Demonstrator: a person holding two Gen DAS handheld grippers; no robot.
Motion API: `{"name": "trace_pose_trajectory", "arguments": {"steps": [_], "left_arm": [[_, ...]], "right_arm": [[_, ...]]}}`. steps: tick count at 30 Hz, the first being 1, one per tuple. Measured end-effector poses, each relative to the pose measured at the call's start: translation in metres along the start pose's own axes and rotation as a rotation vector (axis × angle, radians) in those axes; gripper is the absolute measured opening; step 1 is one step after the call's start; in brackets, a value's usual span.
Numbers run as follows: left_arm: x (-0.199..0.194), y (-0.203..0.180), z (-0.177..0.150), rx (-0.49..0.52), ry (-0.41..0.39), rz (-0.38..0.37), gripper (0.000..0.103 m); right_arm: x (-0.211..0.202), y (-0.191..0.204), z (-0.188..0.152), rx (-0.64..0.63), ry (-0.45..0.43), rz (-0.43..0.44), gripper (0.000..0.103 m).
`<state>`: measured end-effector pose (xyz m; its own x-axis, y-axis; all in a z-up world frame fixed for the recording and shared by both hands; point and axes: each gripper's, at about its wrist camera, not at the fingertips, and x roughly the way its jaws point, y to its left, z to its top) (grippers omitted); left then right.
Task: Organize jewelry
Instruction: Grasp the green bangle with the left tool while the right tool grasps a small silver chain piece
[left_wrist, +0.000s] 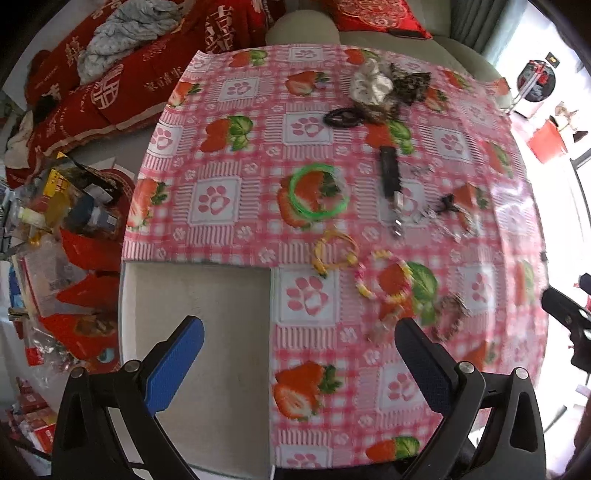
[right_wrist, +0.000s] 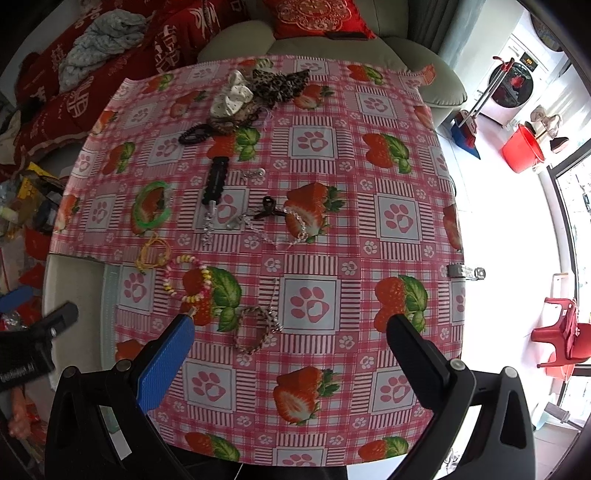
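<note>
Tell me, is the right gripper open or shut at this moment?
Open. In the right wrist view the right gripper has its two fingers spread wide apart, with only the tablecloth between them, and nothing is held.

pink strawberry-print tablecloth (right_wrist: 258, 369), green bangle (right_wrist: 151, 208)

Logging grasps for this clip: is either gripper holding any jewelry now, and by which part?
Nothing is held. The left gripper and right gripper are both open above the tablecloth.

Motion blur smears the beaded bracelet (left_wrist: 384, 277) and brown bracelet (left_wrist: 448, 317) — bead detail unreadable.
</note>
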<state>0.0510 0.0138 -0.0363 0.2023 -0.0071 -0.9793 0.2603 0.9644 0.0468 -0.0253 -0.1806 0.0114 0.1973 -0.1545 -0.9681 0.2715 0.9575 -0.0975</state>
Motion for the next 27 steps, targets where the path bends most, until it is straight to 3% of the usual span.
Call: {"name": "trace_pose_trajectory", "arguments": {"steps": [12, 19, 24, 25, 27], "left_arm": [[0.07, 0.009, 0.074, -0.043, 0.01, 0.024, 0.103], [0.112, 0.007, 0.101, -0.086, 0.037, 0.014, 0.084], [0.138, 0.005, 0.109, -0.081, 0.061, 0.009, 0.079], [0.142, 0.005, 0.111, -0.084, 0.064, 0.004, 0.071], [0.15, 0.005, 0.113, -0.09, 0.08, -0.008, 0.068]], "right_arm": [[0.064, -0.005, 0.05, -0.022, 0.047, 0.024, 0.103], [0.106, 0.006, 0.097, -0.047, 0.035, 0.049, 0.103], [0.138, 0.021, 0.123, -0.099, 0.042, 0.083, 0.092], [0.143, 0.025, 0.127, -0.11, 0.042, 0.09, 0.088], [0.153, 0.032, 0.132, -0.138, 0.045, 0.094, 0.08]]}}
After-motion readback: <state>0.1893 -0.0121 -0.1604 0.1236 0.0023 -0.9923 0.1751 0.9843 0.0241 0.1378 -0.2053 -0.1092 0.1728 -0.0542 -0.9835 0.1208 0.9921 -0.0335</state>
